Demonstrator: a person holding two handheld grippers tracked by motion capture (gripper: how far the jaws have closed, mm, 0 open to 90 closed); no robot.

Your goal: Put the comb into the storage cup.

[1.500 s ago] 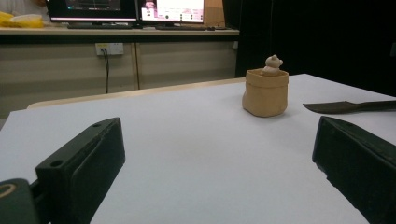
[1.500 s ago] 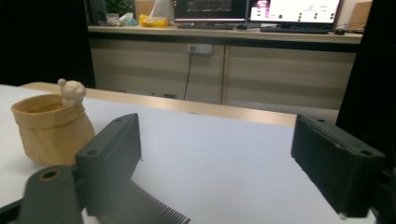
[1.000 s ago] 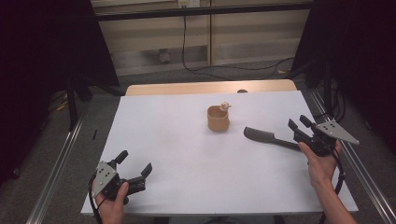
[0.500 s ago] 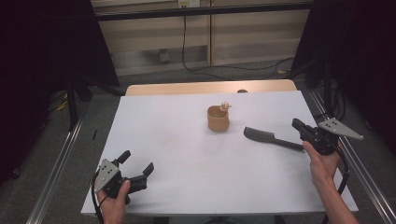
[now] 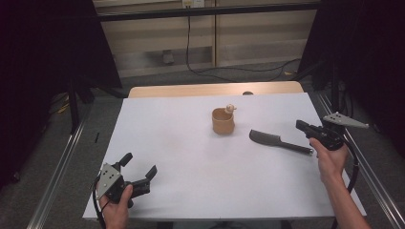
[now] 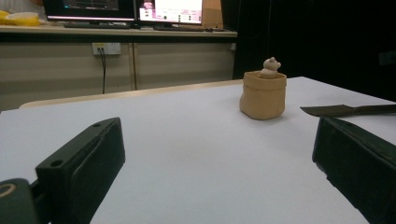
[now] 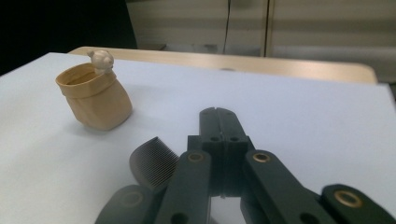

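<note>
Two grippers at frame bottom: left gripper [image 5: 137, 172], lower left, jaws wide & empty, parked; right gripper [image 5: 305, 127], mid-right, jaws shut over comb [image 5: 278, 141] handle, apparently gripping for pickup. Tan pot [image 5: 223, 121] w/ figurine sits centre, beyond, likely the comb's destination.

The high view is looking forward and down from above the near edge of the white table [image 5: 191, 181], taking in its whole top. The left gripper view is sitting low at the near left corner, facing across the table toward the tan cup [image 6: 263, 95] from well apart. The right gripper view is riding low at the right side, facing the tan cup from nearer. All 3 views are sharing the tan cup and the black comb [image 7: 154, 163] beside it.
</note>
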